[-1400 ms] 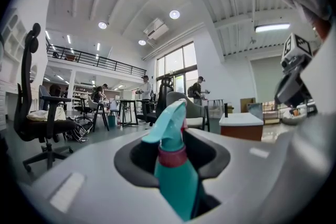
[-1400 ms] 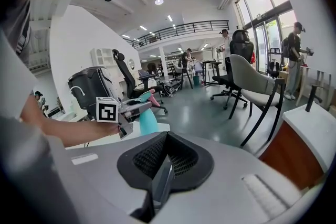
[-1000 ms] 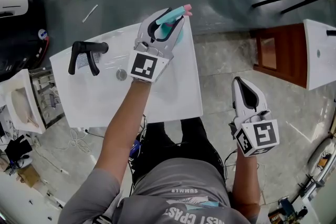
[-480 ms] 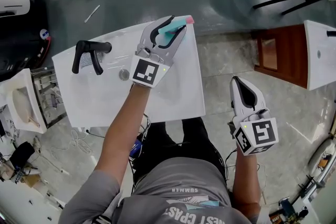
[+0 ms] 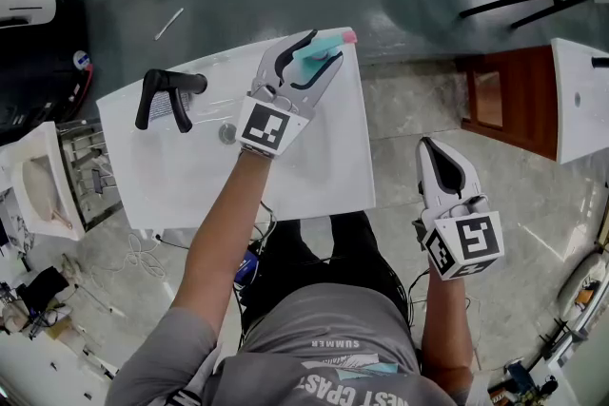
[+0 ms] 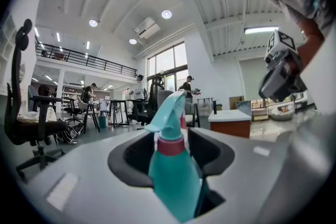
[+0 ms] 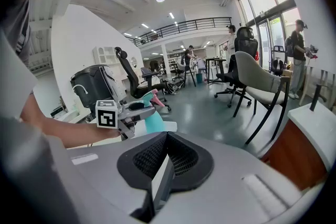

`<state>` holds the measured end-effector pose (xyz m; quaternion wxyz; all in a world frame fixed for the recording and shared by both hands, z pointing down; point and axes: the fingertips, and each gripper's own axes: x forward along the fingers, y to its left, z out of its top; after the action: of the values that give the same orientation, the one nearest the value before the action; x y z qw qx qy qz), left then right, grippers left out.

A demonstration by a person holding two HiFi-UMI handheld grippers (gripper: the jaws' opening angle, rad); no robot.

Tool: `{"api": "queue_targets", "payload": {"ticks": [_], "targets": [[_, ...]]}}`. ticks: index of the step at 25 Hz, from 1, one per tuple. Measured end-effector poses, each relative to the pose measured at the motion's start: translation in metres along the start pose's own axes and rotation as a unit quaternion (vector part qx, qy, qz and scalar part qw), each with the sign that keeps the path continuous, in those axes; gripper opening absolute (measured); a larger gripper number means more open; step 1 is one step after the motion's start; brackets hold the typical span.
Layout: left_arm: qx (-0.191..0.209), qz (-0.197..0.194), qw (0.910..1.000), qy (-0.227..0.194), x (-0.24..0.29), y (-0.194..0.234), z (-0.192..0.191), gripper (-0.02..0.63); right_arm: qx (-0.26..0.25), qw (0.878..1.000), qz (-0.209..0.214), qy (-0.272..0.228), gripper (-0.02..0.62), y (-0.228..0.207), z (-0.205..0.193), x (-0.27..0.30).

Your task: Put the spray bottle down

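Note:
A teal spray bottle [image 5: 312,55] with a pink trigger stands upright at the far right corner of a white washbasin top [image 5: 190,181]. My left gripper [image 5: 324,45] reaches across the basin and has the bottle between its jaws. The jaws have just been opening; in the left gripper view a dark gap shows beside the bottle [image 6: 173,176], so the pads no longer press on it. My right gripper [image 5: 429,147] hangs to the right of the basin, over the floor, shut with nothing in it [image 7: 167,136].
A black faucet [image 5: 166,95] and a drain [image 5: 226,133] sit on the left part of the basin top. A wooden cabinet [image 5: 504,100] with a white top stands at the right. Office chairs stand on the grey floor beyond; a smaller white basin [image 5: 38,185] is at the left.
The left gripper's jaws have spread wider around the bottle, which stays standing at the basin's corner. The right gripper has not moved.

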<state>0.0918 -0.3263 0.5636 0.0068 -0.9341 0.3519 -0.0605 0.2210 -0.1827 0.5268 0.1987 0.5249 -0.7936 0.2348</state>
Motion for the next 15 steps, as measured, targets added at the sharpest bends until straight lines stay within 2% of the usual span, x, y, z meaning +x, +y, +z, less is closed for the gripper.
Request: {"api": "queue_targets", "payload": {"ticks": [15], "targets": [[0.011, -0.005, 0.9996, 0.027, -0.015, 0.007, 0.006, 0.336, -0.009, 1.000, 0.010, -0.004, 0.003, 0.015, 0.010, 0.000]]}}
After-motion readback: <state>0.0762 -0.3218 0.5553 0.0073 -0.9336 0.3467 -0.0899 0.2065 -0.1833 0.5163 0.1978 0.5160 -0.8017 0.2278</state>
